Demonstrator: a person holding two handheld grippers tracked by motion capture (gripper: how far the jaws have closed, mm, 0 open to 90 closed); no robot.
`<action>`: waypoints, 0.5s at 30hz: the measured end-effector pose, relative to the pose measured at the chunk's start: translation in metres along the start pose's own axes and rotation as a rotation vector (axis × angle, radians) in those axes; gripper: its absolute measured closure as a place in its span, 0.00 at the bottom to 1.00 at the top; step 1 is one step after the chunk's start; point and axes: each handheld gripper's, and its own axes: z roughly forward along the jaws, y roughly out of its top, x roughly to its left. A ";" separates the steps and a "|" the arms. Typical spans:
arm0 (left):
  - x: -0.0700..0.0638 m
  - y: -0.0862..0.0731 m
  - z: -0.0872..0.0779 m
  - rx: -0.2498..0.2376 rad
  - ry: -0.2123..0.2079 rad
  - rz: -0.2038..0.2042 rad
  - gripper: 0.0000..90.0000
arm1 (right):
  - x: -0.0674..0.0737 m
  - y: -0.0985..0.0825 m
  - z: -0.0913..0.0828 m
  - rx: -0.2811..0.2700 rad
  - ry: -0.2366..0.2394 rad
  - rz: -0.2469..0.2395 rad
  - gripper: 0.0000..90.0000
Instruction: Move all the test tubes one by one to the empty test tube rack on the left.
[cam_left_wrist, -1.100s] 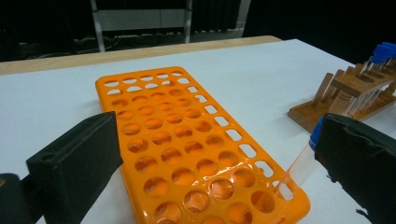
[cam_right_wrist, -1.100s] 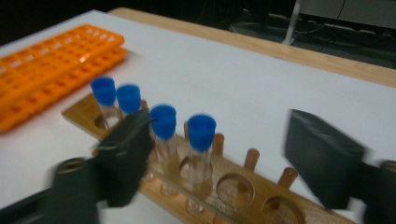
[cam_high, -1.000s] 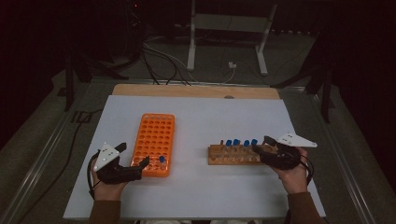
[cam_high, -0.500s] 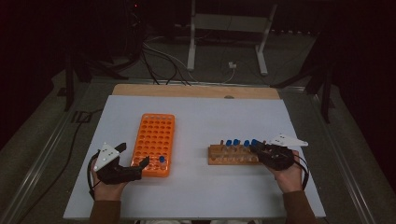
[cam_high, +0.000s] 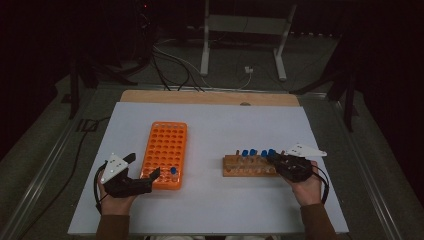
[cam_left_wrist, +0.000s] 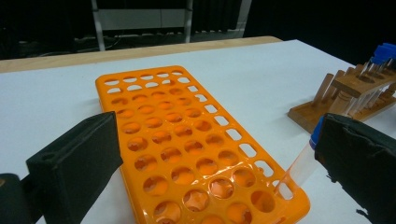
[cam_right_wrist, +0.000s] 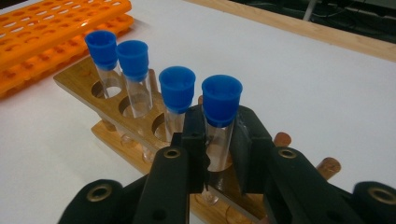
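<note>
Between the two black pads of the right gripper (cam_right_wrist: 218, 154) stands the nearest tube (cam_right_wrist: 219, 121), and the jaws, which have just been closing, are now pressed against its clear glass just below the blue cap. This capped tube is upright in the end hole of the wooden rack (cam_right_wrist: 93, 86), so its long axis points straight up from the grip, across the pads; the coming move is probably a lift along that line, clear of the hole. Three more blue-capped tubes (cam_right_wrist: 177, 95) stand in a row beyond it, close enough that a sideways pull might knock them. In the high view the right gripper (cam_high: 280, 161) sits at the rack's right end, clearly the nearer hand. Well apart on the white table (cam_high: 215, 130), the left gripper (cam_high: 145, 172) rests at the near end of the orange rack (cam_left_wrist: 187, 140), its jaws spread wide around that end. One capped tube (cam_left_wrist: 303, 161) already leans in a corner hole there, just beside the right-hand pad in the left gripper view.
</note>
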 end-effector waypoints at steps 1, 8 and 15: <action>0.000 0.000 0.000 0.001 0.000 0.000 0.01 | 0.000 0.000 -0.001 -0.004 -0.004 0.000 0.85; 0.000 0.000 0.001 0.002 -0.002 0.001 0.01 | -0.001 0.004 -0.009 -0.024 -0.012 -0.004 0.85; 0.000 0.000 0.000 -0.002 -0.002 0.000 0.01 | 0.002 0.014 -0.017 -0.052 -0.017 -0.005 0.85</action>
